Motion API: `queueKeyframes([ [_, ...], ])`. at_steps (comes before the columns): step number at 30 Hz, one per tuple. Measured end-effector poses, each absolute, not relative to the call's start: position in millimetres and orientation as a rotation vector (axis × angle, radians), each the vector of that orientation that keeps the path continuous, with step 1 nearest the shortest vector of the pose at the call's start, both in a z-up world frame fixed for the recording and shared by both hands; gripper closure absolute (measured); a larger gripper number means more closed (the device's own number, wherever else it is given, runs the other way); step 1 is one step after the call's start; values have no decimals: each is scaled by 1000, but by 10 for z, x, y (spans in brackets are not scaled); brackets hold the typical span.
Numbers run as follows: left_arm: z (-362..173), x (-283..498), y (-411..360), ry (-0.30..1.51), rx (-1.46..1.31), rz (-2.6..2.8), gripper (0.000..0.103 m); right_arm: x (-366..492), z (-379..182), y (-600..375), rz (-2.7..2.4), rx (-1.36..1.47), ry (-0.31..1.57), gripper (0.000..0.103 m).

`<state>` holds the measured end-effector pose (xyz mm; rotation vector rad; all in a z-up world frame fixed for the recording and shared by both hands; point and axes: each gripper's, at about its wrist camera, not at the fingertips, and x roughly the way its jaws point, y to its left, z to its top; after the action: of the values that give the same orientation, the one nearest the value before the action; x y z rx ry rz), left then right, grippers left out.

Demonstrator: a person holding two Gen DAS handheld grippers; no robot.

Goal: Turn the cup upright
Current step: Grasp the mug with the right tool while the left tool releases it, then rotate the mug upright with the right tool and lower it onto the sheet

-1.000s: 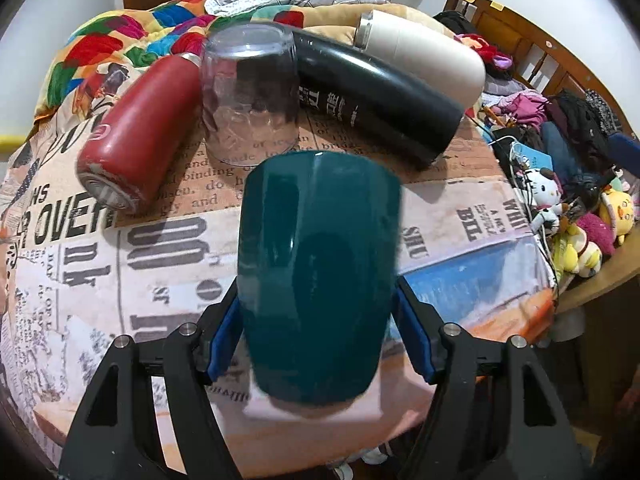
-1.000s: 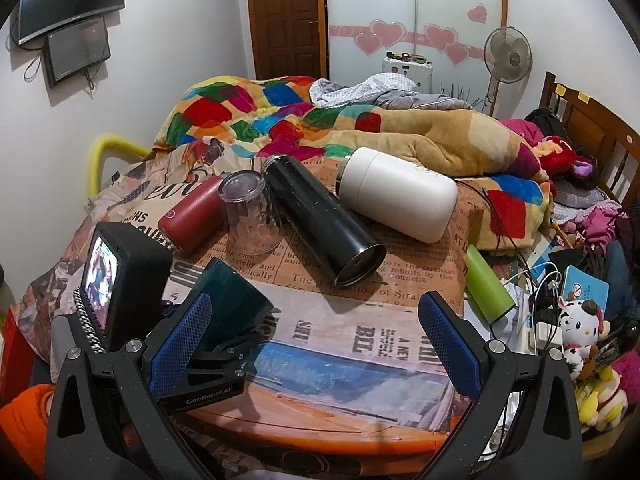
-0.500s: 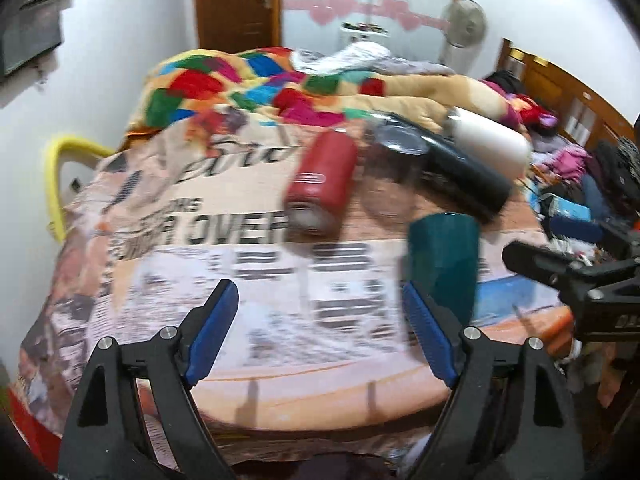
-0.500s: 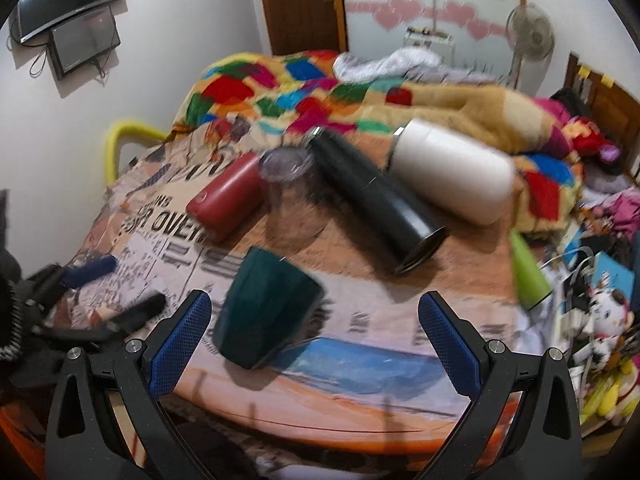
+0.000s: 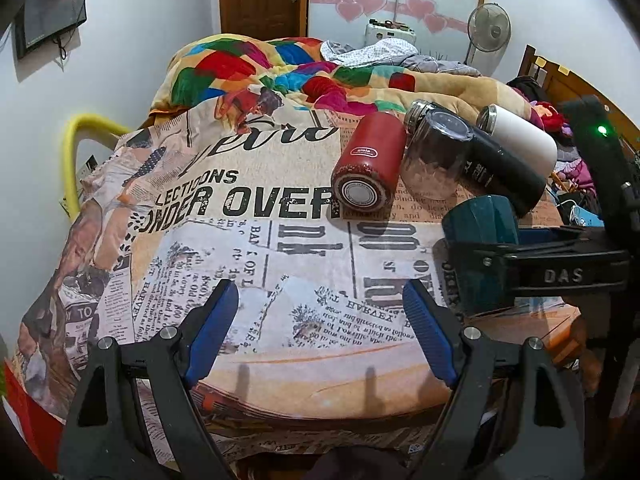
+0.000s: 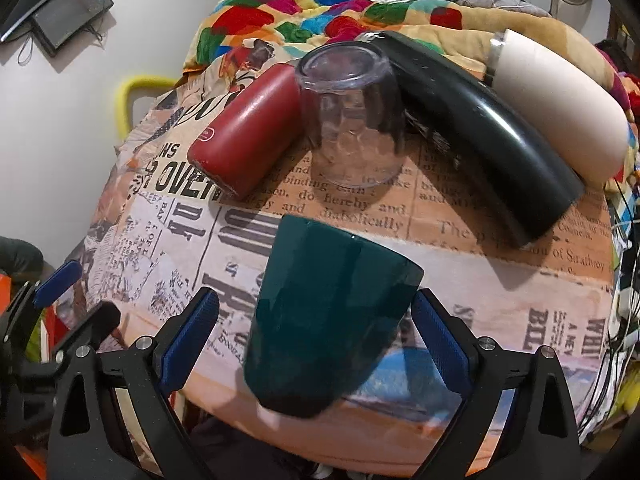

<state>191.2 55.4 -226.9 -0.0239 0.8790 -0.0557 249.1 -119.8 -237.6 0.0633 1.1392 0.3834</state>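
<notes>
A dark teal cup [image 6: 328,316] stands upside down, mouth down, near the front edge of the newsprint-covered table [image 6: 500,280]. My right gripper [image 6: 316,340] is open with its blue pads on either side of the cup, not touching it. In the left wrist view the cup [image 5: 480,240] is at the right, partly hidden by the right gripper's black frame [image 5: 560,268]. My left gripper [image 5: 320,332] is open and empty over the table's front left part.
A clear glass tumbler [image 6: 352,116] stands upside down behind the cup. A red bottle [image 6: 248,144], a black flask [image 6: 480,132] and a white flask [image 6: 560,108] lie on their sides around it. A colourful blanket [image 6: 320,12] lies behind. Toys and cables crowd the right edge.
My left gripper let go of the teal cup and pulled away to the left. My right gripper moved in and now straddles the cup.
</notes>
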Motion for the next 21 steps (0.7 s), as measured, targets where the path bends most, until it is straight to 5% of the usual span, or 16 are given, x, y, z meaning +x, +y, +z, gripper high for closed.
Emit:
queueKeyframes([
  [6, -2282, 1920, 523, 886, -25, -62, 19, 2607, -2470, -1042, 417, -7, 1182, 30],
  [21, -2105, 1891, 434, 850, -7, -64, 19, 2429, -2103, -1137, 460, -55, 1073, 31],
])
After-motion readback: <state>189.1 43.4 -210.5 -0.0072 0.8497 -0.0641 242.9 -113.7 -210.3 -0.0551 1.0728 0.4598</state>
